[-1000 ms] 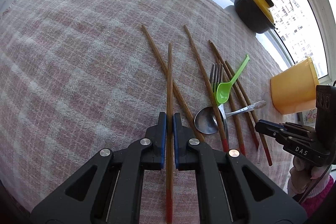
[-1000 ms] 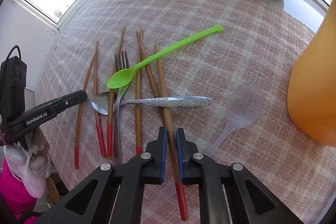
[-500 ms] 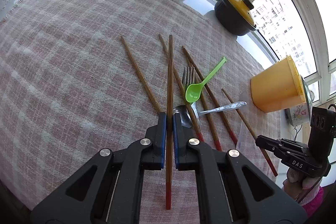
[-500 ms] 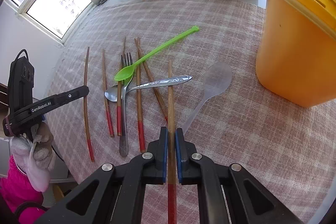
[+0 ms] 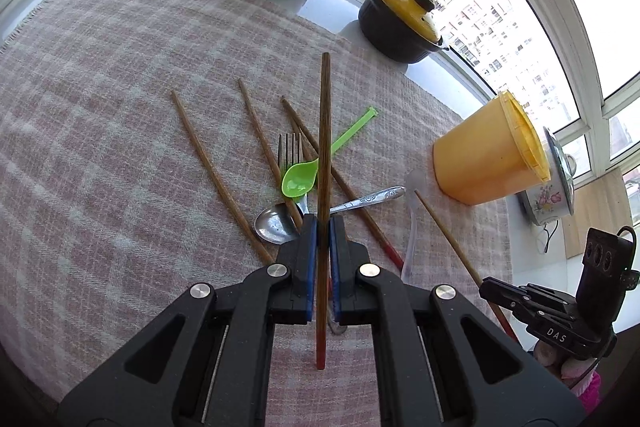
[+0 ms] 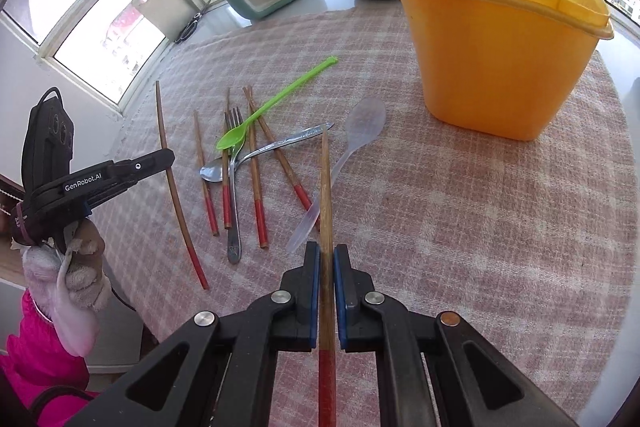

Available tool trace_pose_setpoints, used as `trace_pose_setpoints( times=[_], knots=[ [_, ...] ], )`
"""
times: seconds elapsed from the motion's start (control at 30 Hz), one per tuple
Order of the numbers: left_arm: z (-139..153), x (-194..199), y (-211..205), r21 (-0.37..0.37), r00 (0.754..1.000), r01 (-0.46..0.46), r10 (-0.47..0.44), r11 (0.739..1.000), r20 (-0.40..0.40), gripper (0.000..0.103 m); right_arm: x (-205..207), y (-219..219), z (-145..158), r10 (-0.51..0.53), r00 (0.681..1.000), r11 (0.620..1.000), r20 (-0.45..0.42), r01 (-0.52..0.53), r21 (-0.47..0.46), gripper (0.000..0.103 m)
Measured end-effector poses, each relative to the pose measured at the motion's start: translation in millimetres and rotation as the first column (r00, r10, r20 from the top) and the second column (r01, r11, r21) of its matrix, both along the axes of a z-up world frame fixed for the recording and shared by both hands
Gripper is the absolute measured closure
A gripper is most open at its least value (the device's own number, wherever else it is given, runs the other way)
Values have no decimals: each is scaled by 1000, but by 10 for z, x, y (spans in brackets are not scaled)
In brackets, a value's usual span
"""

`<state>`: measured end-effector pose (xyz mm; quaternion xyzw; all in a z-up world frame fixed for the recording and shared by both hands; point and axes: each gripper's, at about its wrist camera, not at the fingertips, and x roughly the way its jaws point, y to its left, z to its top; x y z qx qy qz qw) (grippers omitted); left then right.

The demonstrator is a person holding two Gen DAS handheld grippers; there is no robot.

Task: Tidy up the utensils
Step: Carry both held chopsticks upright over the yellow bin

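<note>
Two chopsticks are up: left gripper point(image 5: 323, 239) clamps one chopstick point(image 5: 324, 131), right gripper point(image 6: 327, 267) clamps another point(image 6: 326, 195), (probably) bound for the orange bin point(image 6: 496, 39).

Glossy plastic bin point(image 6: 492, 59), matt woven cloth point(image 6: 480, 227), wooden chopsticks point(image 6: 256, 179).
</note>
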<state>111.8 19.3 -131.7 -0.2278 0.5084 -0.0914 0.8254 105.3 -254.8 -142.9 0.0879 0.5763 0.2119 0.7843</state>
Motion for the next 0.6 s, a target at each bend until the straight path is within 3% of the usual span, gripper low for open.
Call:
trace_pose_setpoints(
  times=[0.3, 0.6],
  knots=[
    [346, 38, -111, 2, 997, 31, -31, 1000, 76, 99, -114, -90, 414, -33, 993, 999, 118, 31, 15, 99],
    [838, 185, -342, -13, 980, 81, -77, 997, 185, 99, -58, -309, 888, -107, 959, 994, 263, 99, 41, 99]
  ],
)
